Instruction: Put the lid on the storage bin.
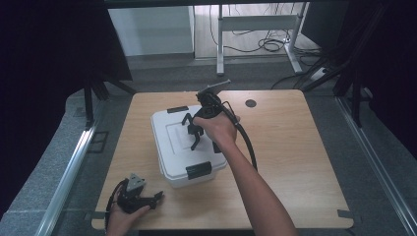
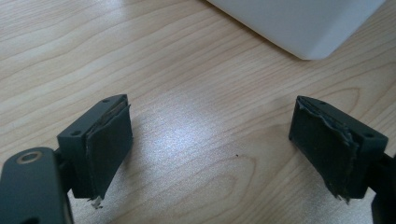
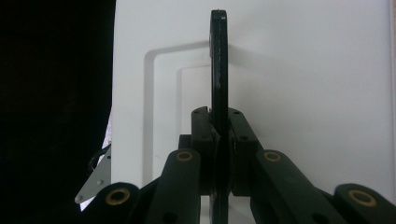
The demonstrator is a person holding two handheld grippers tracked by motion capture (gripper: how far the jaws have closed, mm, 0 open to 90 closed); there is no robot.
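A white lidded box (image 1: 172,142) stands in the middle of the wooden table (image 1: 285,147), with a black latch at its far end (image 1: 178,109) and one at its near end (image 1: 198,170). My right gripper (image 1: 194,133) reaches over the lid from the right. In the right gripper view it (image 3: 218,114) is shut on a thin black handle (image 3: 218,56), seen edge-on and standing up from the white lid (image 3: 303,93). My left gripper (image 1: 156,197) rests near the table's front left corner, open (image 2: 210,140), with bare wood between its pads (image 2: 109,140). A corner of the box (image 2: 303,28) lies ahead of it.
A dark round cap (image 1: 251,103) sits in the tabletop behind the box. Beyond the table stand a desk's metal legs (image 1: 220,44) with cables on the floor (image 1: 270,45). Dark curtains hang at both sides.
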